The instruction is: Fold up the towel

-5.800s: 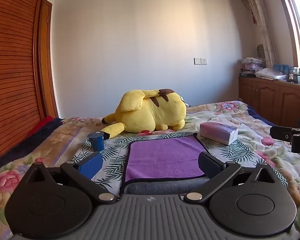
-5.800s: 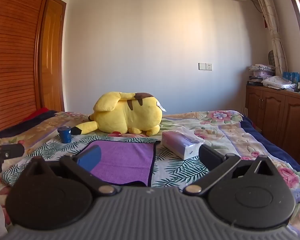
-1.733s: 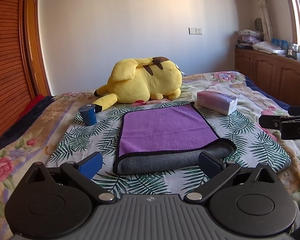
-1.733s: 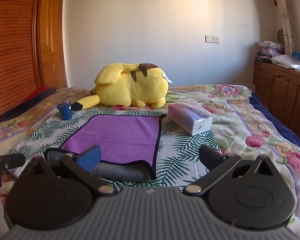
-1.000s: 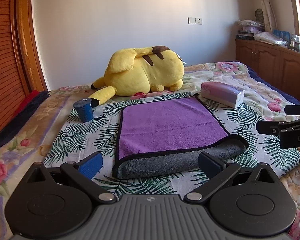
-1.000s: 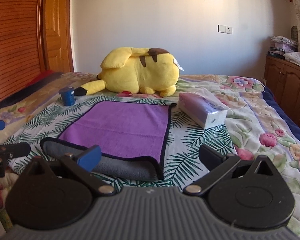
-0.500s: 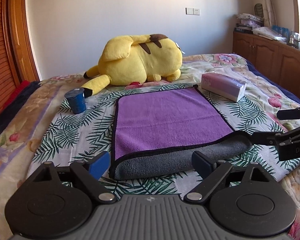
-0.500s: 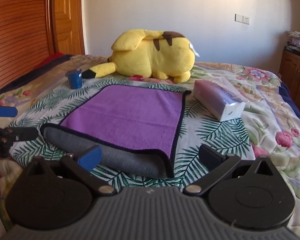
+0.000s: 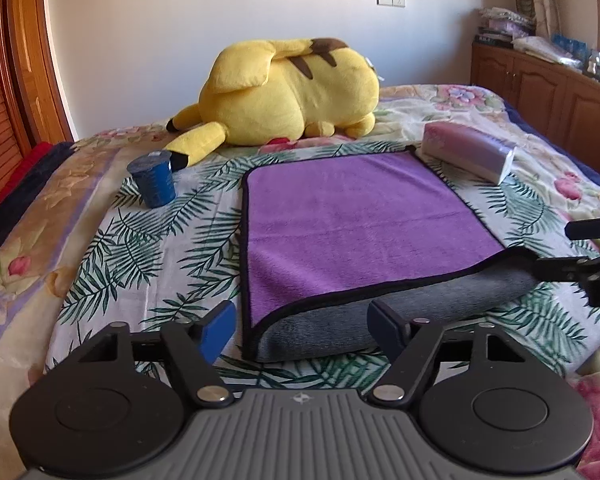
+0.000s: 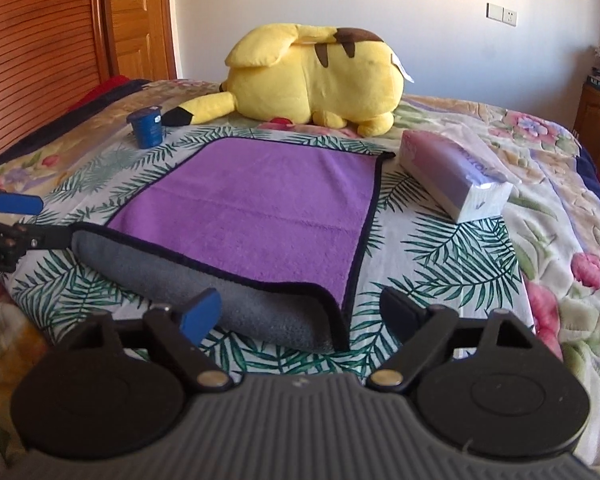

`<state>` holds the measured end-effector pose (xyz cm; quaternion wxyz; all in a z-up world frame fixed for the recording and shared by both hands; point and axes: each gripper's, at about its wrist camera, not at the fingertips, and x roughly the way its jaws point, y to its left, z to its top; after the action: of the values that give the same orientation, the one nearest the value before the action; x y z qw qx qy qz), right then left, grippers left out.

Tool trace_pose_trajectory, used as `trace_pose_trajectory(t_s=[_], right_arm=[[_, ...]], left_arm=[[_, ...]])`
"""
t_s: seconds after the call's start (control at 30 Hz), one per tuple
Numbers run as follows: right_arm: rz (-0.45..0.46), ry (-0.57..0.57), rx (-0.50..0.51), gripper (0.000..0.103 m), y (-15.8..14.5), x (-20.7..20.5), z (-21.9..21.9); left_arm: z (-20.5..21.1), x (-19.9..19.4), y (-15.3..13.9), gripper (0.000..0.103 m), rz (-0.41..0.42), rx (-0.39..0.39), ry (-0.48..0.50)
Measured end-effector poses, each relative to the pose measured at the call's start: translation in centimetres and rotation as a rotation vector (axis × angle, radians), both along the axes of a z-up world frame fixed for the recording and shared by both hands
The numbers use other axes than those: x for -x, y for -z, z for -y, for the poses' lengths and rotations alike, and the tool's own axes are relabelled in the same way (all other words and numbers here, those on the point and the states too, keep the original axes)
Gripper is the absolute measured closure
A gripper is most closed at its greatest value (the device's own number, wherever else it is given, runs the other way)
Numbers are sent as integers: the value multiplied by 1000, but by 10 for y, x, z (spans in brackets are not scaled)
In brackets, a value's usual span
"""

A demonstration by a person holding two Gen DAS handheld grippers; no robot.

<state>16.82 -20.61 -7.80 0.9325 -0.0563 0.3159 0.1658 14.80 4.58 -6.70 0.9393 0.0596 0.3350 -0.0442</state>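
A blue cup (image 9: pixel 153 183) stands on the leaf-print sheet (image 9: pixel 140 248) at the far left, well apart from the towel and just in front of the tail of a yellow plush toy (image 9: pixel 288 92) that lies across the far side of the bed.

The left gripper (image 9: pixel 302 326) sits low at the towel's near left corner. Its fingers are spread wide, the blue-padded one (image 9: pixel 216 326) left of the corner and the dark one (image 9: pixel 388 328) in front of the grey roll; nothing is between them, though whether the pads touch the cloth I cannot tell.

The towel (image 9: pixel 360 216) lies in the middle of the sheet, purple side up with a dark border. Its near edge is doubled over, showing a thick grey band (image 10: pixel 204 288) that runs the full width of the near side.

The right gripper (image 10: pixel 300 312) is at the towel's near right corner. Its fingers are also spread apart, the blue one (image 10: pixel 200 314) over the grey fold and the dark one (image 10: pixel 400 312) over bare sheet to the right of the corner, holding nothing. In the left wrist view its tips appear at the right edge, just beside the end of the grey fold.

Farther right, a pink tissue pack (image 10: pixel 456 172) lies just beside the towel's far right corner. Wooden cabinets (image 9: pixel 548 88) line the wall beyond the bed.
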Motion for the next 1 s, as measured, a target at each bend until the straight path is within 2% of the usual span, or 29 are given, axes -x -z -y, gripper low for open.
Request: trace_pose_trajectory(t_s=[0.2,0.57,0.7,1.0], right_arm=[[-40,-3,-3,25,7,-10,2],[-98,-29,-8,36,17,-23,1],[-114,-32,-16,38,20,-27,2],[-150,-43,-28,45,25,-32,5]], left_arm=[[-11,-12,9,46,-35,6,2],[-26,-22,23,59,-92,26,-27],[-26,-22,27,68,-111,33,-29],[-25,-22,36,71,-134,23,-25]])
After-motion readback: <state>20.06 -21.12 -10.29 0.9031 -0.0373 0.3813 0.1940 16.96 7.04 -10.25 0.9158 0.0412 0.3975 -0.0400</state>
